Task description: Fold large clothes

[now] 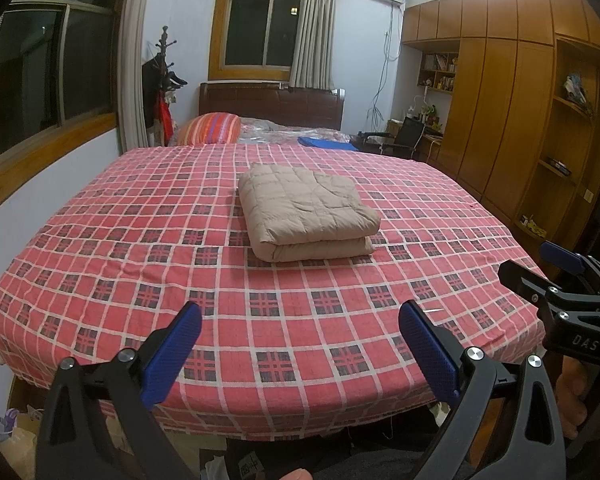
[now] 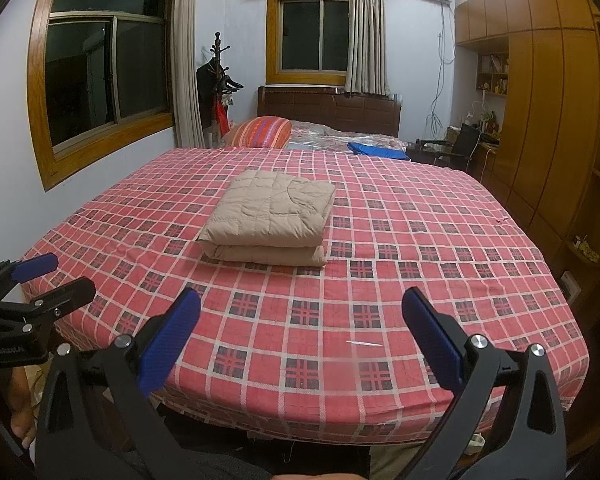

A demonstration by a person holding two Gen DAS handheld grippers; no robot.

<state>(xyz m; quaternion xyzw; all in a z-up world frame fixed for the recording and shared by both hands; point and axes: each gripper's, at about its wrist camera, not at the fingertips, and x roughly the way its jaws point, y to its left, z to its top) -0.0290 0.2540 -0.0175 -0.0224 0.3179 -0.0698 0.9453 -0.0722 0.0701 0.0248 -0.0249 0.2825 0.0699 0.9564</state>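
Observation:
A beige quilted garment (image 1: 306, 210) (image 2: 269, 218) lies folded into a thick rectangle in the middle of the bed, on the red checked sheet (image 1: 180, 264) (image 2: 420, 240). My left gripper (image 1: 300, 322) hangs open over the bed's near edge, well short of the bundle, with nothing between its blue pads. My right gripper (image 2: 300, 312) is likewise open and empty above the near edge. Each gripper shows at the side of the other's view: the right one (image 1: 540, 266) at the right edge, the left one (image 2: 60, 276) at the left edge.
A striped pillow (image 1: 210, 128) and a blue cloth (image 1: 326, 143) lie at the head of the bed before the dark headboard (image 1: 272, 106). Wooden wardrobes (image 1: 500, 112) line the right wall. A coat rack (image 1: 164, 80) stands by the left wall. Clutter lies on the floor at lower left.

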